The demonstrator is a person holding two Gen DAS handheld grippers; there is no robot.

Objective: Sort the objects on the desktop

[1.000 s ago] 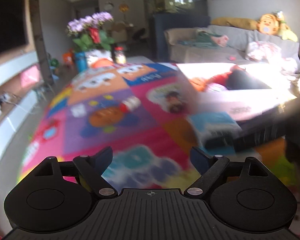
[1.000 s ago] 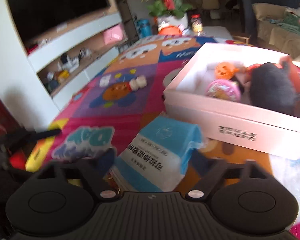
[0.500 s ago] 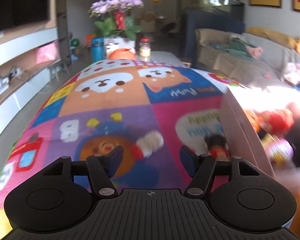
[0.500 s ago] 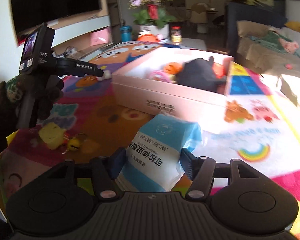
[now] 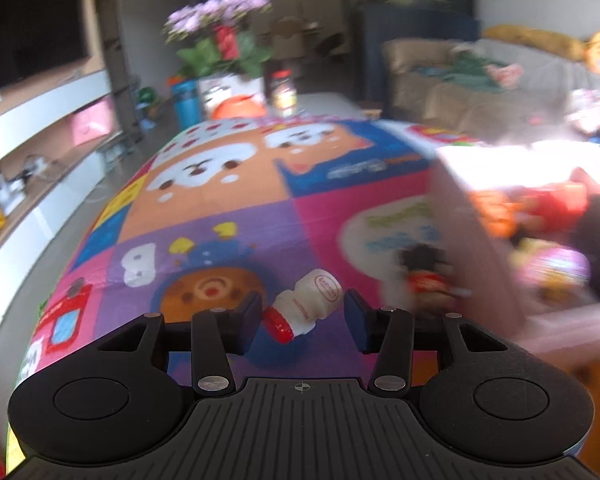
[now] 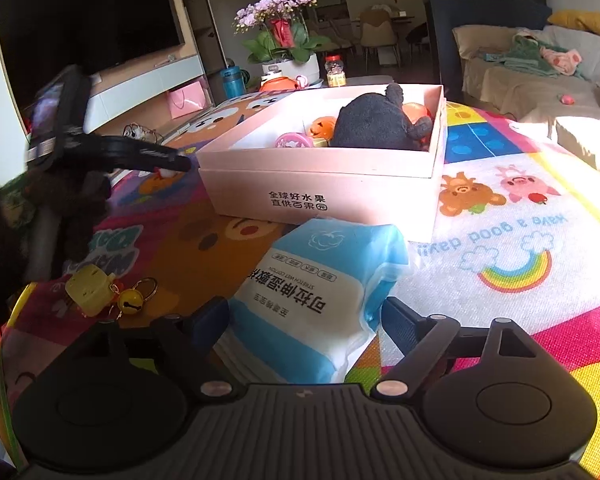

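Left tongs (image 5: 300,314) closing around the small drink bottle (image 5: 308,307) – pads not pressing yet, gap visible at both sides. Bottle lies flat on the patterned surface (image 5: 220,200), long axis running 7-to-1 o'clock in the left wrist view, red cap at 7, toward the tongs, base at 1. Risk: the axis sits skewed to the fingers, so the closing pads may catch the cap and base unevenly and spin or roll the bottle out – it is round and light by the look of it.

Right tongs (image 6: 306,320) opening, spread wide either side of the blue-white wipes pack (image 6: 320,296), pads clear of it. Pack's long axis runs 7-to-1 too, far end just short of the pink box (image 6: 320,176) at 12. Risk: the pack is soft, so a later pinch could crumple or slip.
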